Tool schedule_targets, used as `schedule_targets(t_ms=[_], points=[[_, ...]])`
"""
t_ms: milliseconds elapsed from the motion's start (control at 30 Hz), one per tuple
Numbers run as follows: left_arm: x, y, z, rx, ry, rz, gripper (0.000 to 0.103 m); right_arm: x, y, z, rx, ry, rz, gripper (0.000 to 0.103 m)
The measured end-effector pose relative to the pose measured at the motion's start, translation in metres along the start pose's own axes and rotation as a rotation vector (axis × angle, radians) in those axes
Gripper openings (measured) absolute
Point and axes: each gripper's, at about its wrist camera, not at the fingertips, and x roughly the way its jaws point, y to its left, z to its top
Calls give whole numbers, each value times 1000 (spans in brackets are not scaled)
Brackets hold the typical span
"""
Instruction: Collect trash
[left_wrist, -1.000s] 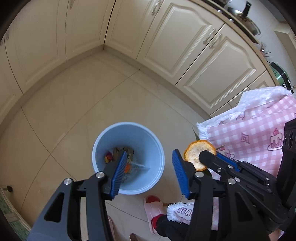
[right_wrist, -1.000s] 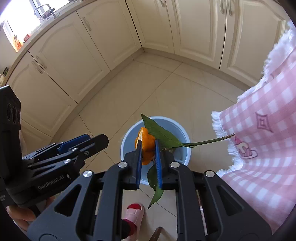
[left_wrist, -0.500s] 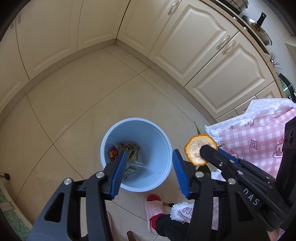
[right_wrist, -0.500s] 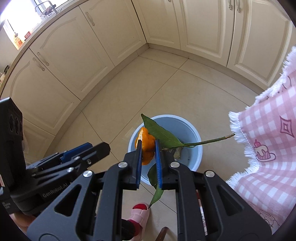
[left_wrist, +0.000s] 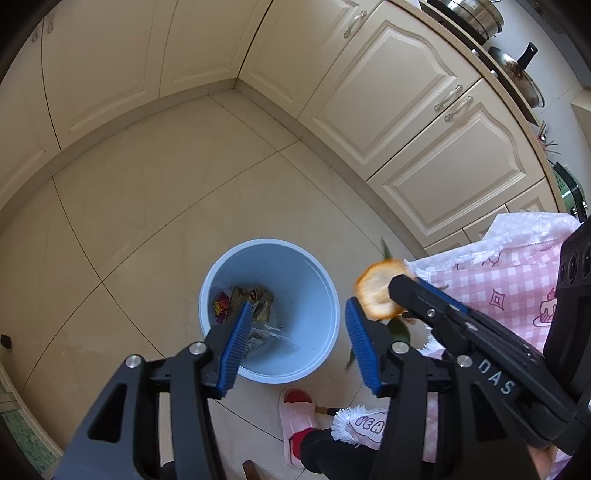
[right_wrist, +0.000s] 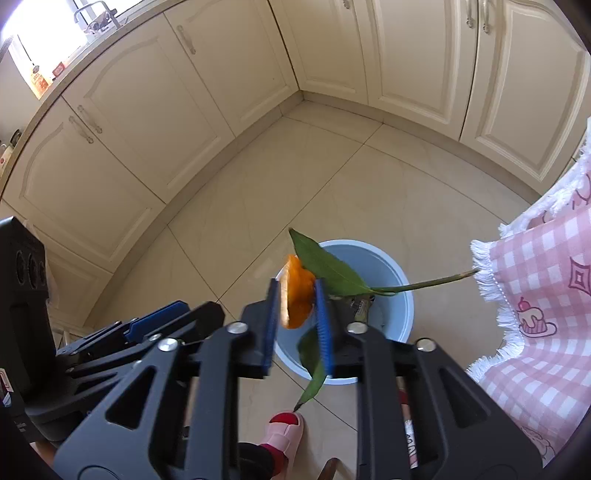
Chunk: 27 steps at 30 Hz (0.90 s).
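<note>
the right gripper (right_wrist: 297, 312) has just been opening, and the orange peel (right_wrist: 295, 297) with its leafy stem (right_wrist: 332, 275) sits loosely between the jaws, released over the blue bin (right_wrist: 400, 295) (wrappers already inside). the left gripper (left_wrist: 295, 341) is held half open and empty beside it.

Both grippers, the left gripper (left_wrist: 295, 339) and the right gripper (right_wrist: 295, 325), are matte black with triangular cut-outs, silver screws and ribbed blue pads (left_wrist: 364, 349). One bears white letters "DAS". The person wears a pink slipper (left_wrist: 297, 417) and dark trousers (left_wrist: 332, 448).
</note>
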Motion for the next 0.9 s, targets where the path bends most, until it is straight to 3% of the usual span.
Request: schedule_targets(t_ms=[100,467,733,900], points=[[-3,-1,0,-3,-3,-7,52,-6,-1,2,7,-12,0,39],[-52,-34,-5,65,-71,1,52,-78,8,-2,-45,-114,-52,40],[-121,-91,-25,173,-162,-34,54,-196,12,-17,-75,-306,-113,42],[-169,-153,-44,296,-235,-77,56,-282,-8,-37,-58,-446,-164,45]])
